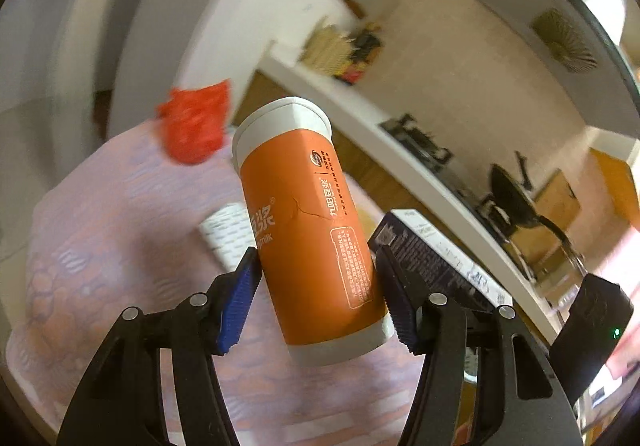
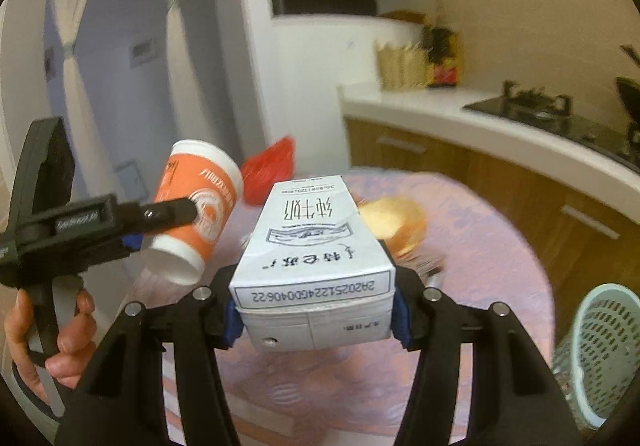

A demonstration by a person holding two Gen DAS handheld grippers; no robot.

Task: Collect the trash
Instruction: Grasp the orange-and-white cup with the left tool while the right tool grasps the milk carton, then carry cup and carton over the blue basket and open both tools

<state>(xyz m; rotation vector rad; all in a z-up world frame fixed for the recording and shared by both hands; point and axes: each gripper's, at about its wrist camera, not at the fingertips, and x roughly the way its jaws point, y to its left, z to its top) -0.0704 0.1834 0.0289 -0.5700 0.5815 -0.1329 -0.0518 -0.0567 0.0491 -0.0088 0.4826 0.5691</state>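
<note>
My left gripper point(image 1: 318, 286) is shut on an orange and white paper cup point(image 1: 308, 221) and holds it tilted above the table; the cup point(image 2: 196, 205) also shows in the right wrist view, gripped from the left. My right gripper point(image 2: 316, 316) is shut on a white and dark blue milk carton point(image 2: 312, 254) and holds it above the table; the carton's end point(image 1: 432, 262) shows in the left wrist view. A red plastic bag point(image 2: 272, 169) lies at the table's far edge, also in the left wrist view point(image 1: 196, 121).
The round table has a pink patterned cloth point(image 2: 480, 246). A yellowish wrapper point(image 2: 400, 221) lies behind the carton. A light blue mesh basket point(image 2: 604, 350) stands on the floor at the right. A white counter point(image 2: 480, 117) with a stove runs behind. A white patterned item point(image 1: 228, 234) lies on the table.
</note>
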